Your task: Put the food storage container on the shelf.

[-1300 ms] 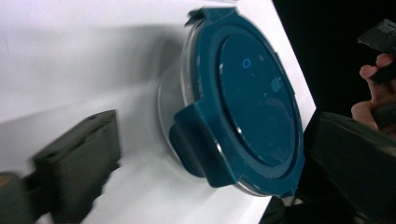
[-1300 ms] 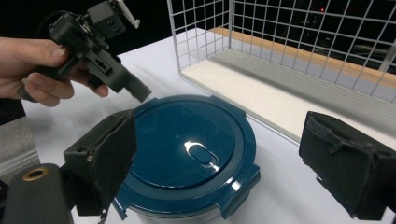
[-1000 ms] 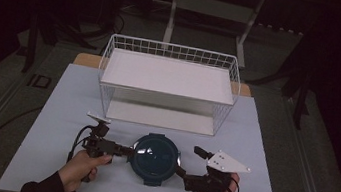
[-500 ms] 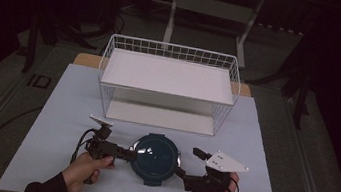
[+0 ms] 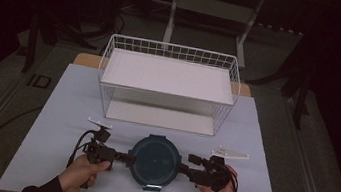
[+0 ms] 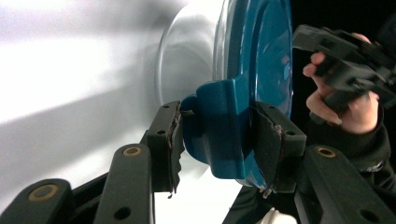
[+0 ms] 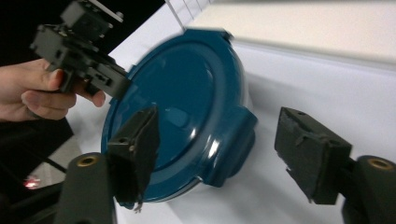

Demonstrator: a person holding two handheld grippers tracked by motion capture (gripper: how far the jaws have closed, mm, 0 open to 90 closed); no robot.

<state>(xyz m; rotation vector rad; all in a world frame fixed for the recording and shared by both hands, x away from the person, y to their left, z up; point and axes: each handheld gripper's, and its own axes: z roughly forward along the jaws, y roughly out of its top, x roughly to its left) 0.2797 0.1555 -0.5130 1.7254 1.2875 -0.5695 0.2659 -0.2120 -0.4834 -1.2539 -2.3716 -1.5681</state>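
Blue-lidded round container (image 5: 155, 160) flat on white table (image 5: 266, 190), near the front edge, between both hands, in front of white wire basket (image 5: 167, 83). Clear body visible under the lid (image 6: 261, 51) in left gripper view. Left gripper (image 5: 122, 158) at the container's left side, jaws clamped on the lid's left latch tab (image 6: 219, 126), both pads pressing the tab faces, just finished closing. Left hand (image 5: 81, 174) wrapped round the gripper body, cable looping off behind it. Right gripper (image 5: 188, 168) at the container's right side, jaws parted and straddling the right latch tab (image 7: 233, 140), just been closing in; clear gap between tab and the far pad (image 7: 308, 154), near pad over the lid surface, contact unclear. Nothing gripped on that side yet. Right hand (image 5: 218, 191) low on the table. Grey three-cornered plates standing off both grippers. Basket with a white shelf on top, well apart from the container. Dark floor and stand legs beyond the table.
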